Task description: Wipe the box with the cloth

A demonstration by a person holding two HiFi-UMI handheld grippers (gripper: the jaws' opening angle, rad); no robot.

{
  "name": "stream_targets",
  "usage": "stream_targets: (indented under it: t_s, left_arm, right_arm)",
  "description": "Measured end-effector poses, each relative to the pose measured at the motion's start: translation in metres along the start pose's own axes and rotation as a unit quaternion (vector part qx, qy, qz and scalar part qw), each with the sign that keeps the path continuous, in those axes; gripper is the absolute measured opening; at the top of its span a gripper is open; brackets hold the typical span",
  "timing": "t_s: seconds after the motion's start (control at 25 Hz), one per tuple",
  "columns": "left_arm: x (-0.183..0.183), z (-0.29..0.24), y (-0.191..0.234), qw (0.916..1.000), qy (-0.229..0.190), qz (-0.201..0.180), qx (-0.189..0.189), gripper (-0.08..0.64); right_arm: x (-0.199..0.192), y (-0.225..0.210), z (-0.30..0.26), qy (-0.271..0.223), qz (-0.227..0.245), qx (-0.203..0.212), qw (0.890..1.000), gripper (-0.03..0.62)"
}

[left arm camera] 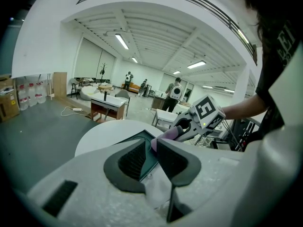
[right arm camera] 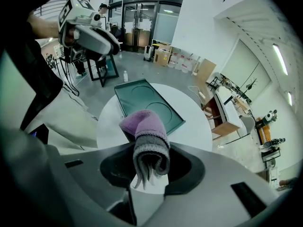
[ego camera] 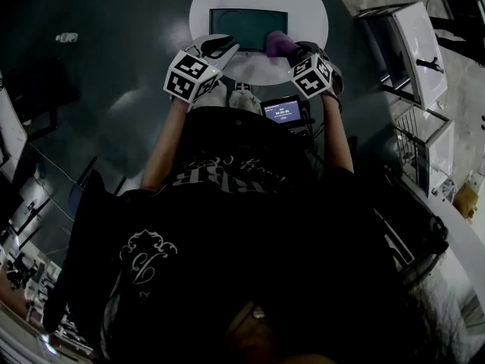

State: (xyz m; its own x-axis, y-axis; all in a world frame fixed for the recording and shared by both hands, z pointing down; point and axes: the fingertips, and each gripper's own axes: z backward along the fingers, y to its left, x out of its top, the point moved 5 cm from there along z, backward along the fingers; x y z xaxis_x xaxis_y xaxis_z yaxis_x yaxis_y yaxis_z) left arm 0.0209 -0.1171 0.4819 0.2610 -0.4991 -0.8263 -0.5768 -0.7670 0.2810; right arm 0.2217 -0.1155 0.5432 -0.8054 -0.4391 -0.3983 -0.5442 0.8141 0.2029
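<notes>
— Purple-grey cloth [right arm camera: 147,135] is seen pinched in the right gripper [right arm camera: 150,161], at the near corner of the green box [right arm camera: 150,100].
— And the left gripper [left arm camera: 151,156] is shown narrowly parted, nothing gripped.

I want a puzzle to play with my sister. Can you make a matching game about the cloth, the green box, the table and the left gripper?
Things:
1. purple and grey knitted cloth
2. flat dark green box
3. round white table
4. left gripper

States:
A. nothing between its jaws
B. lies flat on the tabletop
C. pinched in the jaws of the right gripper
D. carries the box

Pairs: 1-C, 2-B, 3-D, 4-A
</notes>
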Motion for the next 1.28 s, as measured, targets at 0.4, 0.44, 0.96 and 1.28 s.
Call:
stream_targets:
  t_s: [0.4,0.44,0.96,1.28]
  left_arm:
    - [-0.014,0.031,0.018,0.9973,-0.010,0.027,0.067,0.074]
    - [-0.015,0.034,0.020,0.9967,-0.012,0.032,0.074,0.074]
    - [-0.051,0.073,0.018,0.9881,-0.016,0.076,0.133,0.074]
    - [-0.056,0.081,0.021,0.9869,-0.017,0.081,0.138,0.074]
  right_arm:
    - [0.053,0.034,0.005,-0.099,0.060,0.107,0.987,0.123]
    - [0.060,0.040,0.004,-0.109,0.068,0.126,0.984,0.123]
    - [0.118,0.124,-0.057,-0.041,0.230,0.202,0.951,0.123]
    - [0.109,0.116,-0.071,0.018,0.182,0.181,0.967,0.123]
